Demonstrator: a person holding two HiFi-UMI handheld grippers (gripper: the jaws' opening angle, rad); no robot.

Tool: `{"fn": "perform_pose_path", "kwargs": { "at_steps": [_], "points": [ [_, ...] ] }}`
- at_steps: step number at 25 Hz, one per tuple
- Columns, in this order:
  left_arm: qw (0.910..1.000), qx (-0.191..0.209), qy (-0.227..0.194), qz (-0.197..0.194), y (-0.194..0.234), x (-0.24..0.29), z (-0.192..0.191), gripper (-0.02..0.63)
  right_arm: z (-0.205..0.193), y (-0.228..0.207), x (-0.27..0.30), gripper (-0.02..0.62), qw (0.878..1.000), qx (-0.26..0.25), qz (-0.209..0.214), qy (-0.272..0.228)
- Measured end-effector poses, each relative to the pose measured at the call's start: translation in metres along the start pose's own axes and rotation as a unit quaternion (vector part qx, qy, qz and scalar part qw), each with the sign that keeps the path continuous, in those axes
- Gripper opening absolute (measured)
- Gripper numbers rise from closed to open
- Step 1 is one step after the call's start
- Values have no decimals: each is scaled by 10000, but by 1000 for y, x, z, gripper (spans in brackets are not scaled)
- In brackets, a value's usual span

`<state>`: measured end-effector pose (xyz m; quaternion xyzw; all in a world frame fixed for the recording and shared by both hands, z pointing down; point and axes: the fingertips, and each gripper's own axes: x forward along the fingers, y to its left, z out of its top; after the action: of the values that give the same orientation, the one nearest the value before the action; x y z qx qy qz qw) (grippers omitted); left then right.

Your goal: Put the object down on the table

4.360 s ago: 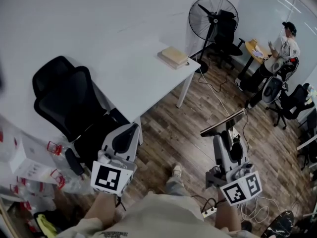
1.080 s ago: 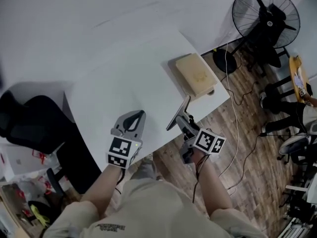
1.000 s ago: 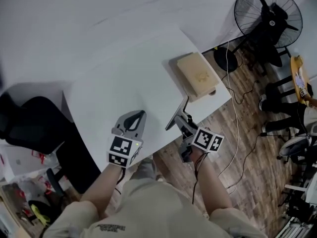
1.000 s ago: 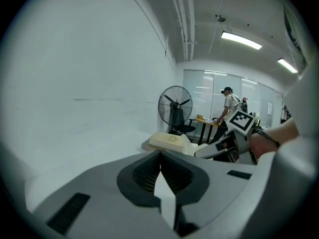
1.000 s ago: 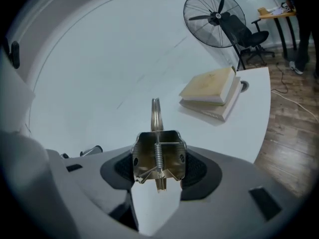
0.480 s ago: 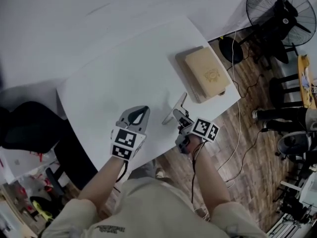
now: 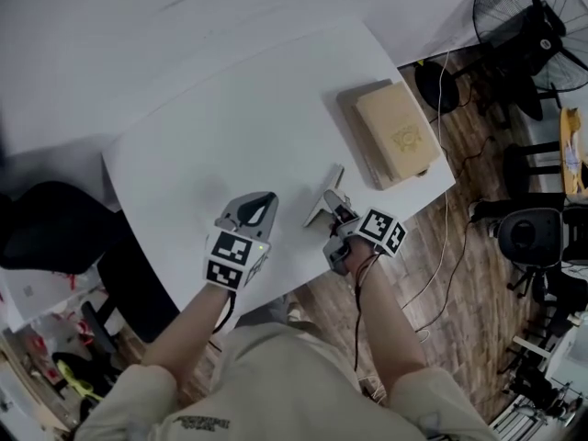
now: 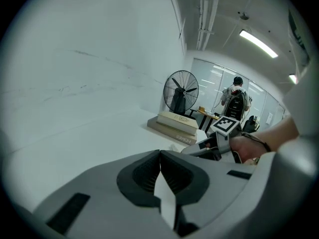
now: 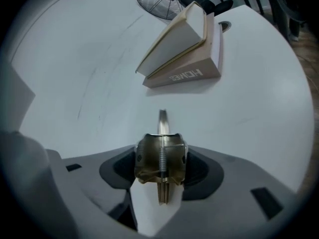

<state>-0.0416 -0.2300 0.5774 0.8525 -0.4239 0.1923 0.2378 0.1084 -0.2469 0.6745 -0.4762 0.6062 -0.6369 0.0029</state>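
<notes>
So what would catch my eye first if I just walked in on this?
Probably the two hand-held tools with black-and-white marker cubes over the white table. The right gripper clamps a thin board by its sprung metal clip, and the left gripper is shut on nothing beside it. After that, the tan box at the table's far right corner, and the black fan on the floor beyond.
</notes>
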Motion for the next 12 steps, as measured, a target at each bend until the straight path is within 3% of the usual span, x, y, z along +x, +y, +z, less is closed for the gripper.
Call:
{"fn": "perform_pose_path", "kwargs": {
  "at_steps": [7, 12],
  "points": [
    [9998, -77, 177, -14, 2, -1, -16, 20, -3, 5, 4, 263, 9968, -723, -311, 159],
    [9997, -66, 231, -19, 2, -6, -22, 21, -6, 4, -2, 330, 9746, -1919, -1087, 384]
  ]
}}
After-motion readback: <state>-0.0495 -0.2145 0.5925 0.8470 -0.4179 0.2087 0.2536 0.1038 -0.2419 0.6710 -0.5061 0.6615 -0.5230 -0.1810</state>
